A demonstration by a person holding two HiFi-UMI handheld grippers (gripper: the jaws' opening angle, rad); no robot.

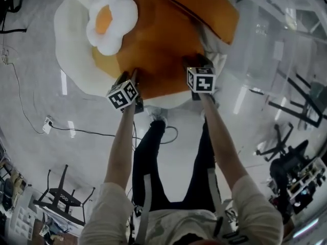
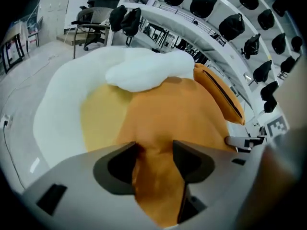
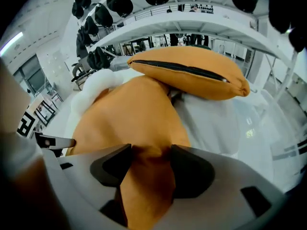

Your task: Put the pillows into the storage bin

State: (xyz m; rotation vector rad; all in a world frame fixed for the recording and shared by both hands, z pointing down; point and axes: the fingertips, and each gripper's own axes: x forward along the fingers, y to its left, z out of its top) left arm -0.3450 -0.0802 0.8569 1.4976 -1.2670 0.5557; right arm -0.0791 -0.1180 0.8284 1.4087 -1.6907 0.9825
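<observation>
Grey shop floor (image 1: 56, 111) lies below, with a cable and black chairs on it. Left gripper (image 2: 153, 158) and right gripper (image 3: 149, 160) each have their jaws pinched on the near edge of the big orange pillow (image 1: 158, 45). It hangs over a white fried-egg pillow (image 1: 71, 40), under a zipped orange cushion (image 1: 199, 6), beside the clear storage bin (image 1: 265, 50).

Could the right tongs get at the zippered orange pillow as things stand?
Probably not yet. The right tongs are shut on the big orange pillow, so they are busy. The zippered pillow lies just beyond, uncovered on top; once freed, the way looks open.
</observation>
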